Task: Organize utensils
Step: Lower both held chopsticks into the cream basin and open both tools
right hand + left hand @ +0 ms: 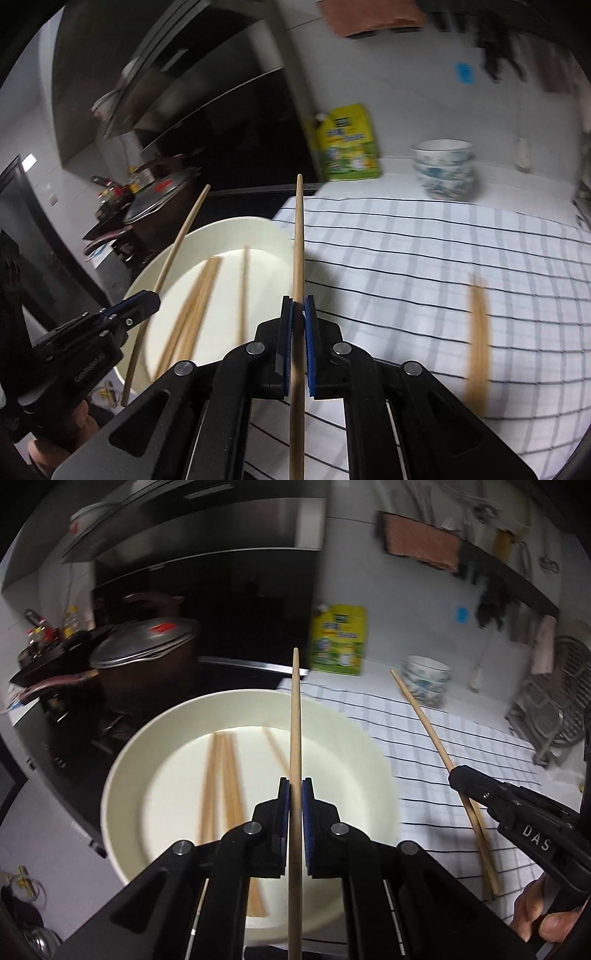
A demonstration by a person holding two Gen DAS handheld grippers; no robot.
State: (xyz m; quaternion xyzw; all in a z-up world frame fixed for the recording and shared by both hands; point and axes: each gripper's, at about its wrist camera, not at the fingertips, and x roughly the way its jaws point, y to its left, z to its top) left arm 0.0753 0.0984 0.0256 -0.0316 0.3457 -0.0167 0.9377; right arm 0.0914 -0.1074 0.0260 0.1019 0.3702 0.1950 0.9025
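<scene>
Each gripper clamps one wooden chopstick by the white bowl.

The left chopstick (pixel 294 716) is pinched between the left gripper (pixel 295 797) fingers, over the white bowl (pixel 122 775) holding loose chopsticks (pixel 218 775). The right chopstick (pixel 298 236) is gripped by the right gripper (pixel 298 314) fingers, above the bowl's rim and the checked cloth (pixel 424 258) on the surface; another blurred pair (pixel 478 332) lies there.
</scene>
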